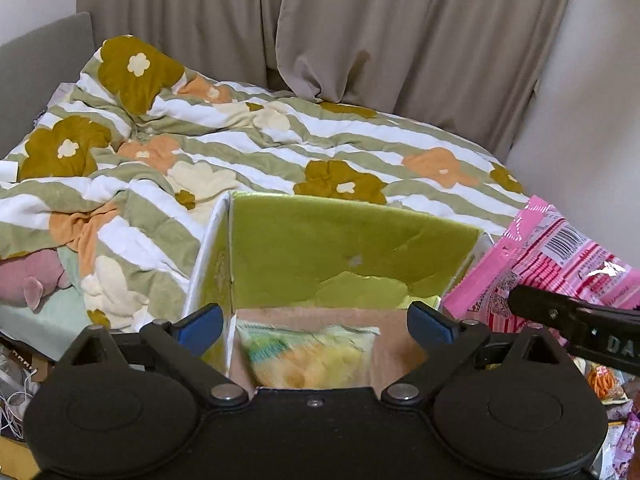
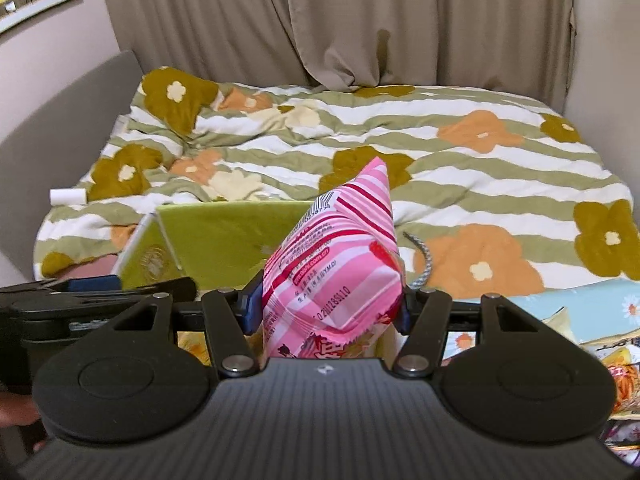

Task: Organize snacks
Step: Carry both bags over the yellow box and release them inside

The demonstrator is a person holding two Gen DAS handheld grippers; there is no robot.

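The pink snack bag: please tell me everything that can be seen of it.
The pink snack bag is a sealed, puffy pillow pack of glossy plastic film with pink, white and red stripes, small printed text, a date code and a barcode near its top. It has crimped, zigzag end seams. It stands tilted, one corner pointing up. The right gripper is closed on its lower part, its blue pads pressing both sides. It is held beside the open green box, above the flowered quilt.
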